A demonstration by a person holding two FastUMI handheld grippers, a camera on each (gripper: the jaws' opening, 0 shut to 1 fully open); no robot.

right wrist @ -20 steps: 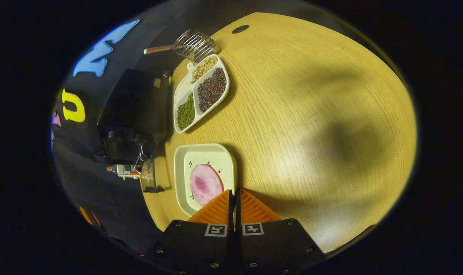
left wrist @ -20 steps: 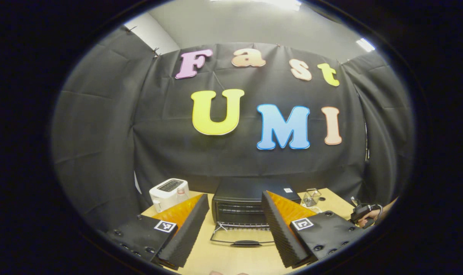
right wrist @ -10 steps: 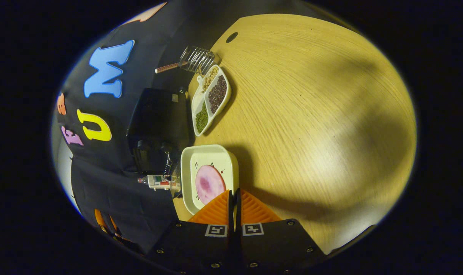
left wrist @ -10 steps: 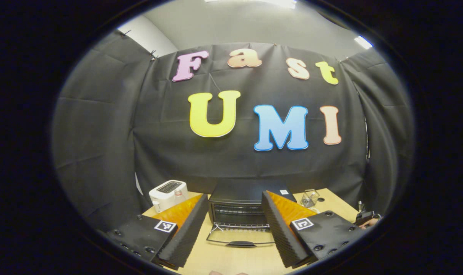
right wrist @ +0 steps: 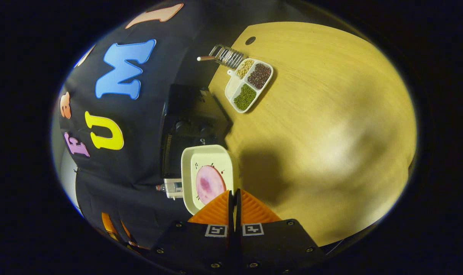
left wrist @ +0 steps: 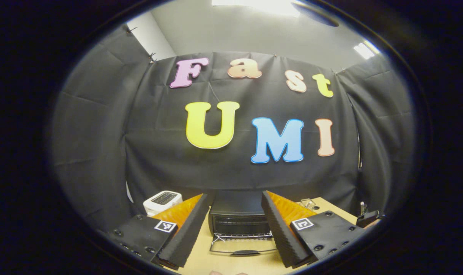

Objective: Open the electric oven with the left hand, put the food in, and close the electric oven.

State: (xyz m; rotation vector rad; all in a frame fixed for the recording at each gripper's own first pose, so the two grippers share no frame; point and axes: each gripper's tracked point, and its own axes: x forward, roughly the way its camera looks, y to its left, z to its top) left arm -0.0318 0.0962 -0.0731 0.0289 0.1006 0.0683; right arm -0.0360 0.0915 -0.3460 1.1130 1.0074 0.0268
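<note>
In the left gripper view the black electric oven stands on the wooden table, its door folded down flat toward me. My left gripper is open in front of it, one finger on each side of the oven, holding nothing. In the right gripper view my right gripper is shut on the near rim of a white square plate, which carries a round pink slice of food. The plate hangs above the table beside the oven and casts a shadow below.
A white toaster sits left of the oven. A divided white tray of beans and a wire rack lie at the far side of the table. The other gripper appears at the right edge of the left gripper view.
The right gripper has lifted the plate and carried it closer to the oven. The left gripper view has tilted up slightly, with the oven lower and smaller in it; its fingers stay open.
</note>
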